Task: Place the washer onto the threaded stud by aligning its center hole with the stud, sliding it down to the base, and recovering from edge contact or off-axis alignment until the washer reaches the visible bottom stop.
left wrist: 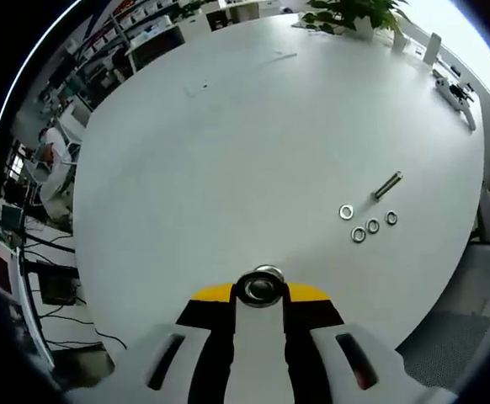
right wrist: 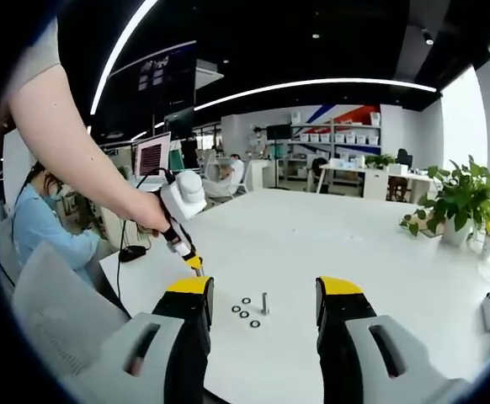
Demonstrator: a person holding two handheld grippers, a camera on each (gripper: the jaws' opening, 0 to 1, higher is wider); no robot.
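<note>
Washers [left wrist: 369,222] lie loose on the surface [left wrist: 228,151] just beside the upright stud [left wrist: 387,185], ready for picking; left tongs [left wrist: 260,290] pinch one washer, right tongs [right wrist: 264,295] gape wide.

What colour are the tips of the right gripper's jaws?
Yellow, above black jaws, on the right gripper; the right gripper view shows it best.

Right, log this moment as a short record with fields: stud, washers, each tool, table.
stud: bolt lying on its side on the table
washers: four loose rings beside the stud, none on it
left tool: jaws closed on a washer, held above the table
right tool: jaws apart, nothing between them, facing the stud
progress: no washer placed yet
</note>
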